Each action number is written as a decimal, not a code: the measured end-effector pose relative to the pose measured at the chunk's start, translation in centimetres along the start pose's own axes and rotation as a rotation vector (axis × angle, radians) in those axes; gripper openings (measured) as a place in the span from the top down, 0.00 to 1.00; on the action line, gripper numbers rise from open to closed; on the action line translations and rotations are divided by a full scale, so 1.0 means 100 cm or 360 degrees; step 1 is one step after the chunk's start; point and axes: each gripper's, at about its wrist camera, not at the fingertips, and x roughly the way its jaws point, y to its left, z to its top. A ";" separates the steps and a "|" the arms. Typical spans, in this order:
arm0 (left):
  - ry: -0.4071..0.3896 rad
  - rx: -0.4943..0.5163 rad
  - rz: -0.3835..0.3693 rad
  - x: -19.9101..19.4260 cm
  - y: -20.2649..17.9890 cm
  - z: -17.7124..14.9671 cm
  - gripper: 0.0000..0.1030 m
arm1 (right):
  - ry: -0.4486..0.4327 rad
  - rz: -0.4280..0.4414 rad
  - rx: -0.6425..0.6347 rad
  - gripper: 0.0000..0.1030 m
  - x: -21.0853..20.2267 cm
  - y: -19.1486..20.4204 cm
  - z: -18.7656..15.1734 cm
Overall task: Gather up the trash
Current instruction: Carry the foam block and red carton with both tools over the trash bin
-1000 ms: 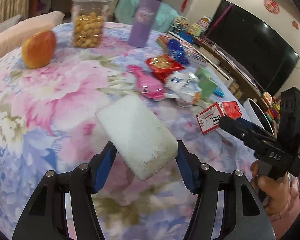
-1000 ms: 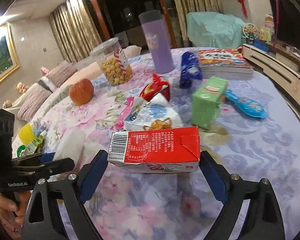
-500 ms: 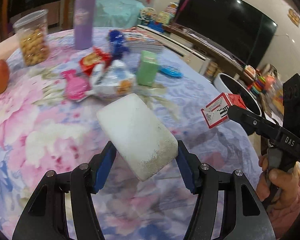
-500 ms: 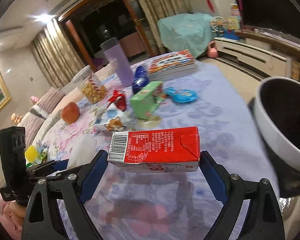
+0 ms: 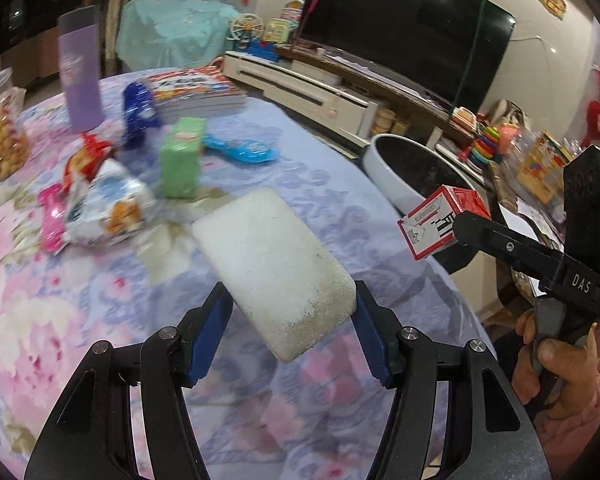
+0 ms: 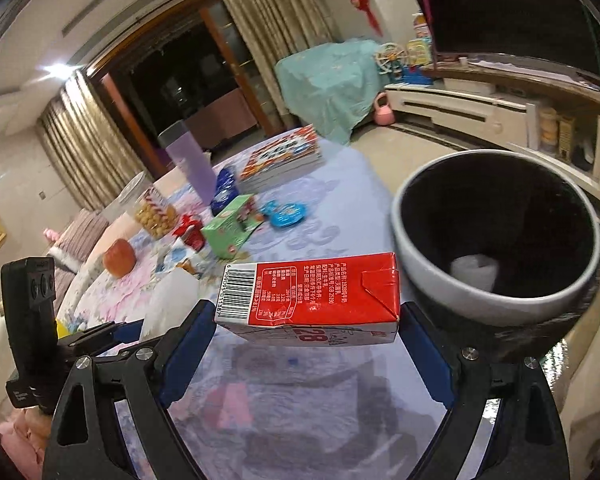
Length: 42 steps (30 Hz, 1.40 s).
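Observation:
My left gripper (image 5: pixel 292 328) is shut on a white, grubby foam block (image 5: pixel 274 268), held above the flowered tablecloth (image 5: pixel 60 300). My right gripper (image 6: pixel 306 344) is shut on a red and white drink carton (image 6: pixel 320 294), gripped lengthwise at its ends. The same carton (image 5: pixel 440 220) shows at the right of the left wrist view, near the bin (image 5: pixel 412 168). That round white bin (image 6: pixel 496 236) with a dark inside stands just right of the carton and holds a white scrap (image 6: pixel 474 270).
On the table lie a snack bag (image 5: pixel 104 208), a green box (image 5: pixel 182 156), a blue wrapper (image 5: pixel 244 150), a red packet (image 5: pixel 86 156), a pink wrapper (image 5: pixel 52 216), books (image 5: pixel 196 90), a purple bottle (image 5: pixel 80 68) and a snack jar (image 5: pixel 0 128). A TV stand (image 5: pixel 312 88) runs behind the bin.
Both grippers have swung rightward across the table, each keeping its item. The bin has come into view and now sits close beside the carton.

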 end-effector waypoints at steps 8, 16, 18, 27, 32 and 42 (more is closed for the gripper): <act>0.0004 0.0118 -0.0056 0.015 -0.040 0.017 0.41 | -0.0040 -0.0059 0.0072 0.10 -0.020 -0.031 0.001; 0.0003 0.0206 -0.0105 0.027 -0.069 0.032 0.41 | -0.0095 -0.0122 0.0133 0.10 -0.040 -0.062 0.009; 0.0006 0.0224 -0.0114 0.031 -0.076 0.037 0.41 | -0.0103 -0.0136 0.0142 0.10 -0.043 -0.069 0.012; 0.0027 0.0302 -0.0136 0.049 -0.102 0.052 0.41 | -0.0105 -0.0178 0.0204 0.10 -0.051 -0.099 0.020; 0.0035 0.0356 -0.0139 0.058 -0.116 0.060 0.41 | -0.0088 -0.0188 0.0230 0.10 -0.049 -0.115 0.026; 0.0068 0.0437 -0.0147 0.080 -0.136 0.077 0.41 | -0.0049 -0.0185 0.0257 0.10 -0.044 -0.136 0.039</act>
